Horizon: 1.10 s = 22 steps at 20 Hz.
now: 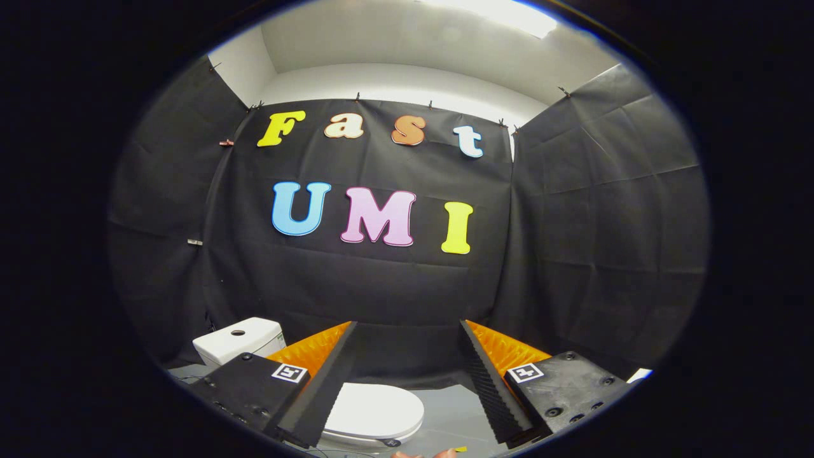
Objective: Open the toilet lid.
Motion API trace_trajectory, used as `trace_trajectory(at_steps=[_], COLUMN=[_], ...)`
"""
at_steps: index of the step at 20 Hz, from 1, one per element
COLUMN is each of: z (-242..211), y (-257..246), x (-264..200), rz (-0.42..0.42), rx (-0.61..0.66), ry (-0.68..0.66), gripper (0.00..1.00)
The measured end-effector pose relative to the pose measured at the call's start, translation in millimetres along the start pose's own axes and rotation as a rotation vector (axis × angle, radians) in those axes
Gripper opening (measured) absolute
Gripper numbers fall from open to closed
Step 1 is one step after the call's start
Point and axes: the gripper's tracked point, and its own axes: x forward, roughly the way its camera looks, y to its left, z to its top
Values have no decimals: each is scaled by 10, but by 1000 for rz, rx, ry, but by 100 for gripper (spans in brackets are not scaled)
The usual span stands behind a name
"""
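The hand-held gripper (407, 331) hangs wide apart, gripping nothing; the closed toilet lid (375, 410) lies low between its fingers, nearer the left one.

Gripper (407, 381): ribbed fingers spread apart, square markers (perhaps tracking tags), black screwed mounts.

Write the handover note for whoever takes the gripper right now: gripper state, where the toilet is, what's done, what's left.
Gripper: open, fingers spread wide, nothing between them, held above the toilet.
Toilet lid: white, shut flat, below and between the fingers, nearer the left one.
Tank: white, beyond the left finger, against the black cloth wall.
Done: nothing yet; the lid is untouched.
Left: lower the gripper to the lid's front edge, catch it, and swing the lid up toward the tank.
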Motion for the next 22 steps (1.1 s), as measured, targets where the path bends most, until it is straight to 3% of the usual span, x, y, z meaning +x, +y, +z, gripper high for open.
trace_trajectory(at_steps=[14, 22], z=[-115, -763], y=[100, 172], x=[37, 227], rz=[20, 53], rx=[-6, -25], ry=[-33, -42], gripper=[98, 98])
